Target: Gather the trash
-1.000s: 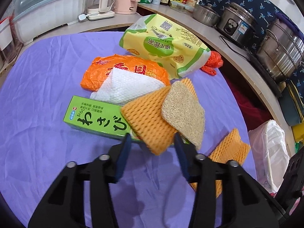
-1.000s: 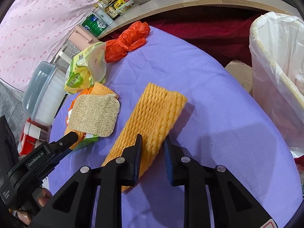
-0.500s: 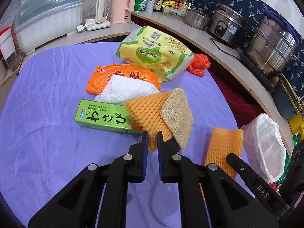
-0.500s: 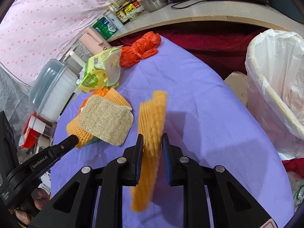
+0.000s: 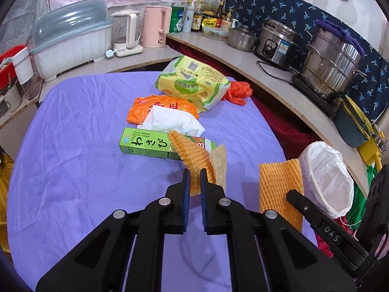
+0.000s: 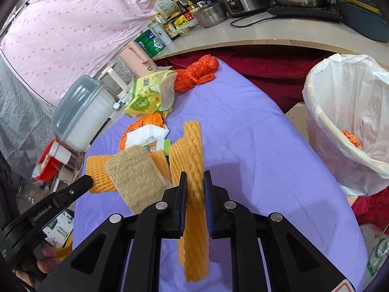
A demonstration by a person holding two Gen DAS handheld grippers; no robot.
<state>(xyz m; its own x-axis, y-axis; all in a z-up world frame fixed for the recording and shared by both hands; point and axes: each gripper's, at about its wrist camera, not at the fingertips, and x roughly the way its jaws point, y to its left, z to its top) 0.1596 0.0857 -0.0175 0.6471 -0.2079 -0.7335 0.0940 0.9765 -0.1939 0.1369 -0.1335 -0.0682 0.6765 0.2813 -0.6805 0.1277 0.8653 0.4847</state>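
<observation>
My left gripper [image 5: 193, 173] is shut on an orange foam net [image 5: 189, 153], lifted off the purple table [image 5: 73, 170]. A tan loofah pad [image 5: 218, 163] clings to that net beside the right finger. My right gripper [image 6: 195, 176] has a second orange foam net [image 6: 193, 146] between its pads, which press on it while the jaws are still closing; the net hangs upright above the cloth. In the left wrist view this second net [image 5: 279, 189] hangs at the right. A white-lined trash bin [image 6: 347, 126] stands beyond the table's right edge.
On the table lie a green wasabi box [image 5: 145, 143], a white paper towel [image 5: 170, 119], an orange wrapper [image 5: 143, 104], a yellow-green bag [image 5: 192, 82] and a crumpled red-orange plastic bag [image 5: 238, 90]. A counter with pots [image 5: 330, 70] curves behind.
Both grippers closed on their foam nets and rose, lifting them off the cloth. The loofah pad went up with the left net. The bin came further into view.
</observation>
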